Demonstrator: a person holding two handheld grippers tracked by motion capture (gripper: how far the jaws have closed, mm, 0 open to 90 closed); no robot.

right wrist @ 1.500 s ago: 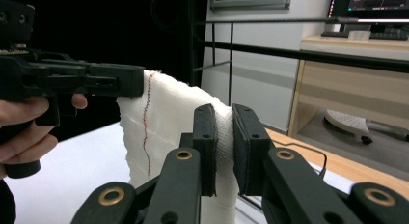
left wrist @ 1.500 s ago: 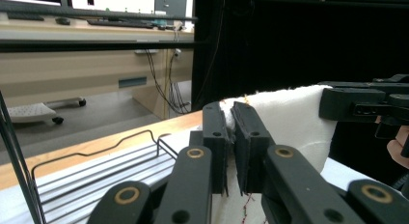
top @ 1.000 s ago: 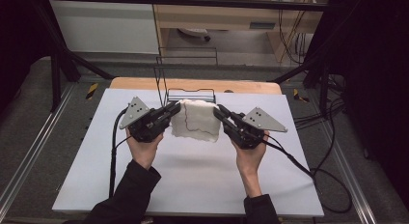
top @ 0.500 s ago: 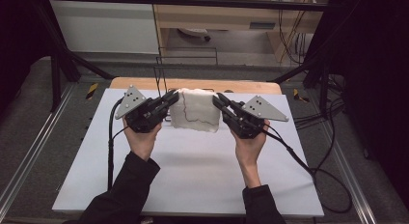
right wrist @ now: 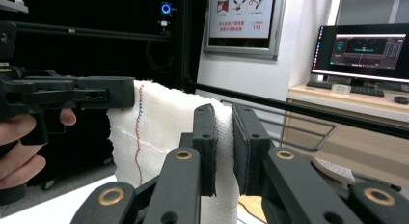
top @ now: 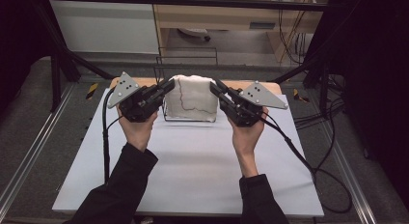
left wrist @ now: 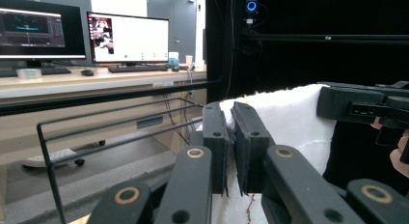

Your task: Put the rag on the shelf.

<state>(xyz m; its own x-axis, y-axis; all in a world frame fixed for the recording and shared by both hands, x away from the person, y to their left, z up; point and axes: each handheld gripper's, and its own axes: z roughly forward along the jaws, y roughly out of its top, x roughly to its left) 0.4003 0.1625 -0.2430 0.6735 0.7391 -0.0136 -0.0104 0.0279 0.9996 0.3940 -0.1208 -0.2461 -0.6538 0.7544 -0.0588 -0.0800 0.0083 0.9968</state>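
White table (top: 193, 175), desk with monitors (left wrist: 128, 38) beyond. Item: white cloth (top: 193, 96), red-stitched, held up stretched at the table's 12 o'clock, over a black wire rack (top: 166, 115). Left gripper (top: 166, 86): jaws clamped on the cloth's 9 o'clock corner. Right gripper (top: 217, 87): jaws clamped on its 3 o'clock corner.

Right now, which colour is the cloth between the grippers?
White cloth with a thin red stitched line, clearest in the right gripper view.
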